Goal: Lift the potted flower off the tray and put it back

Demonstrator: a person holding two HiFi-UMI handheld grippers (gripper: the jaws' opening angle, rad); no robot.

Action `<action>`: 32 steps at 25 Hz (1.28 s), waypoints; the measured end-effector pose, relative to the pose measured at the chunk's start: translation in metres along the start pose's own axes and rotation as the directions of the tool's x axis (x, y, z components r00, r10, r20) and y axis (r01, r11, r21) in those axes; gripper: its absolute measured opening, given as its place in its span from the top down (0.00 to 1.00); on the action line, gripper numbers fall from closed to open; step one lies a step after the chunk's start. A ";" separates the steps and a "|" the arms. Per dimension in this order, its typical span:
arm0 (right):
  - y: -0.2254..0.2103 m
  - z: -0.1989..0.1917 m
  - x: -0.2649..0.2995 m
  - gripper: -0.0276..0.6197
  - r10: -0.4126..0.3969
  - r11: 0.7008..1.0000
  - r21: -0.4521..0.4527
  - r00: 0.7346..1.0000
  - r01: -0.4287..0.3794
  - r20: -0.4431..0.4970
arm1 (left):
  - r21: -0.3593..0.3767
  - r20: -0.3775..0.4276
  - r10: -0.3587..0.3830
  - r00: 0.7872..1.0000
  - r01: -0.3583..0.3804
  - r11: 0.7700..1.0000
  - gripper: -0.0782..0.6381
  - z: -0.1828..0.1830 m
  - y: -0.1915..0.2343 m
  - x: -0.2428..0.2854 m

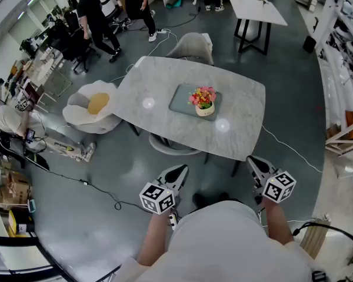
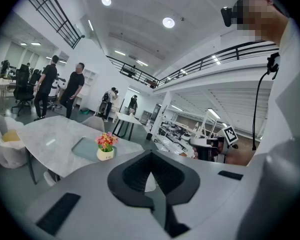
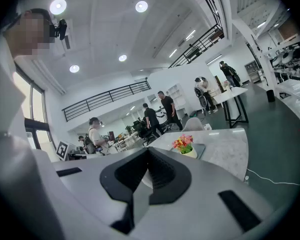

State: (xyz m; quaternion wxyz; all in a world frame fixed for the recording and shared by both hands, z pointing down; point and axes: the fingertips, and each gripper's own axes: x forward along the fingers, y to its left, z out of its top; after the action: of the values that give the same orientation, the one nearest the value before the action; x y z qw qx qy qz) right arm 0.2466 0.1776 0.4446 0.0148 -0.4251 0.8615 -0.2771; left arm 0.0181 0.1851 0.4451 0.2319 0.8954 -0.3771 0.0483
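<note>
The potted flower [image 1: 203, 101], pink and orange blooms in a small cream pot, stands on the grey-green tray [image 1: 180, 101] near the middle of the marble table [image 1: 159, 75]. Both grippers hang close to my body, well short of the table's near edge. My left gripper [image 1: 176, 173] and my right gripper [image 1: 254, 163] each have their jaws closed to a point with nothing between them. In the left gripper view the flower [image 2: 106, 145] shows far off beyond the shut left gripper [image 2: 150, 156]. The right gripper view also has the flower [image 3: 184, 145] far beyond the shut right gripper [image 3: 149, 151].
A white chair with a yellow cushion [image 1: 95, 106] stands left of the table, a grey chair [image 1: 191, 44] at its far end, and a stool [image 1: 172, 147] under its near edge. Cables [image 1: 76, 178] cross the floor. Two people [image 1: 103, 13] stand at the back left.
</note>
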 end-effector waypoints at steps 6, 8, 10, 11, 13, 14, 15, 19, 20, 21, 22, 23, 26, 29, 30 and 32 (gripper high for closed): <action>0.009 0.000 0.008 0.93 0.004 1.000 0.007 1.000 -0.004 0.005 | 0.000 -0.008 -0.007 1.000 0.007 1.000 0.88 0.000 0.007 -0.006; 0.010 -0.002 0.009 0.93 0.006 1.000 0.008 1.000 -0.006 0.002 | 0.000 -0.009 -0.010 1.000 0.010 1.000 0.88 -0.001 0.007 -0.005; 0.012 -0.003 0.010 0.93 0.005 1.000 0.009 1.000 -0.005 -0.001 | -0.001 -0.008 -0.015 1.000 0.015 1.000 0.88 0.000 0.007 -0.007; 0.015 -0.003 0.011 0.93 0.005 1.000 0.010 1.000 -0.005 -0.001 | -0.001 -0.008 -0.018 1.000 0.018 1.000 0.88 0.000 0.008 -0.008; 0.019 -0.003 0.015 0.93 0.004 1.000 0.009 1.000 -0.004 0.000 | -0.001 -0.007 -0.024 1.000 0.024 1.000 0.88 0.002 0.011 -0.010; 0.021 -0.003 0.017 0.93 0.004 1.000 0.008 1.000 -0.004 0.000 | -0.001 -0.007 -0.026 1.000 0.026 1.000 0.88 0.002 0.013 -0.011; 0.022 -0.004 0.018 0.93 0.005 1.000 0.006 1.000 -0.005 -0.001 | -0.001 -0.007 -0.029 1.000 0.029 1.000 0.88 0.002 0.015 -0.012; 0.029 -0.006 0.024 0.93 0.008 1.000 0.016 1.000 -0.008 -0.002 | -0.003 -0.006 -0.035 0.999 0.035 0.999 0.88 0.001 0.021 -0.018; 0.031 -0.007 0.025 0.93 0.007 1.000 0.019 1.000 -0.007 -0.001 | -0.004 -0.005 -0.037 0.999 0.037 0.999 0.88 0.000 0.023 -0.020; 0.032 -0.009 0.027 0.93 0.005 1.000 0.022 1.000 -0.005 0.000 | -0.005 -0.004 -0.039 0.999 0.039 0.999 0.88 0.000 0.025 -0.021; 0.034 -0.010 0.028 0.93 0.003 1.000 0.024 1.000 -0.003 0.000 | -0.005 -0.003 -0.041 0.999 0.041 0.999 0.88 0.000 0.027 -0.023; 0.036 -0.012 0.030 0.93 0.002 1.000 0.024 1.000 -0.002 -0.001 | -0.006 -0.002 -0.043 0.999 0.043 0.999 0.88 0.000 0.029 -0.025; 0.043 -0.016 0.034 0.93 0.003 1.000 0.022 1.000 -0.003 -0.001 | -0.006 0.004 -0.048 0.999 0.048 0.999 0.88 0.000 0.035 -0.032; 0.050 -0.019 0.038 0.93 0.004 1.000 0.020 1.000 -0.004 0.008 | -0.005 0.008 -0.051 0.999 0.051 0.999 0.88 0.001 0.042 -0.039; 0.053 -0.020 0.040 0.93 0.004 1.000 0.014 1.000 -0.004 0.011 | -0.006 0.009 -0.053 0.999 0.053 0.999 0.88 0.001 0.045 -0.042; 0.059 -0.023 0.043 0.93 0.003 1.000 0.000 1.000 -0.003 0.012 | -0.010 0.007 -0.055 0.998 0.055 0.998 0.88 -0.001 0.050 -0.047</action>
State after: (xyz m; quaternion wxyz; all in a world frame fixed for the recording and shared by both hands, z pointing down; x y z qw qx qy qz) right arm 0.1703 0.1854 0.4444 0.0204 -0.4255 0.8621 -0.2745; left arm -0.0507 0.1858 0.4527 0.2366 0.9043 -0.3533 0.0371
